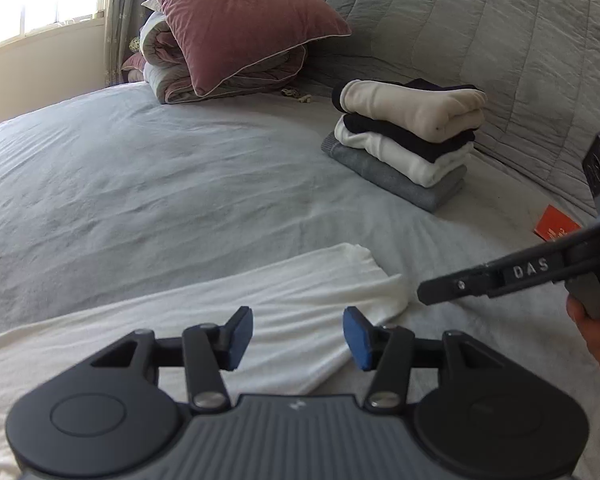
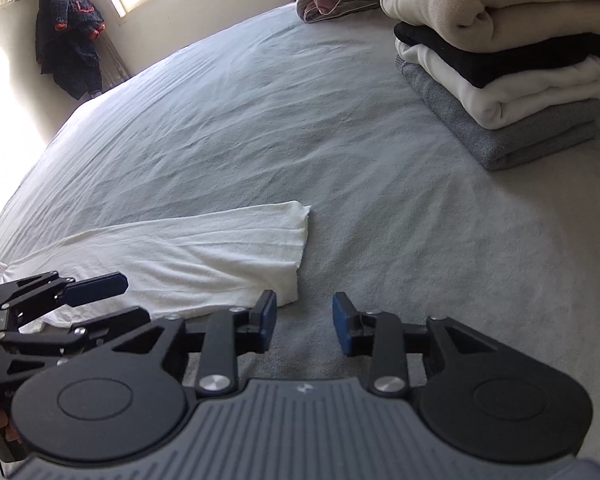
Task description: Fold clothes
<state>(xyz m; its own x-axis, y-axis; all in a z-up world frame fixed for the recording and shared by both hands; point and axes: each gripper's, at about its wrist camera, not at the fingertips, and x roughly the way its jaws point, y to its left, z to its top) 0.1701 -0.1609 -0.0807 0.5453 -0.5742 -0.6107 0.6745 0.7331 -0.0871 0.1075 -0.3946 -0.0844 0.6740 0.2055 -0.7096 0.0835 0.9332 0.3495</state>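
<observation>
A white garment (image 1: 300, 280) (image 2: 200, 256) lies flat on the pale grey bed sheet (image 1: 140, 184), its sleeve end pointing right. My left gripper (image 1: 298, 336) hovers over it, open, with only cloth below the blue pads. In the right wrist view the left gripper (image 2: 112, 300) shows at the left edge, jaws apart over the garment. My right gripper (image 2: 304, 328) stands open just right of the sleeve end, over bare sheet, holding nothing. Its fingers (image 1: 432, 294) reach in from the right in the left wrist view. A stack of folded clothes (image 1: 404, 136) (image 2: 500, 60) sits farther back on the right.
A maroon pillow (image 1: 240, 20) rests on a folded quilt at the back. A quilted grey cover (image 1: 500, 40) rises behind the stack. A red card (image 1: 556, 226) lies near it. A dark jacket (image 2: 68, 40) hangs in the corner by the window. A hand (image 1: 596, 332) holds the right gripper.
</observation>
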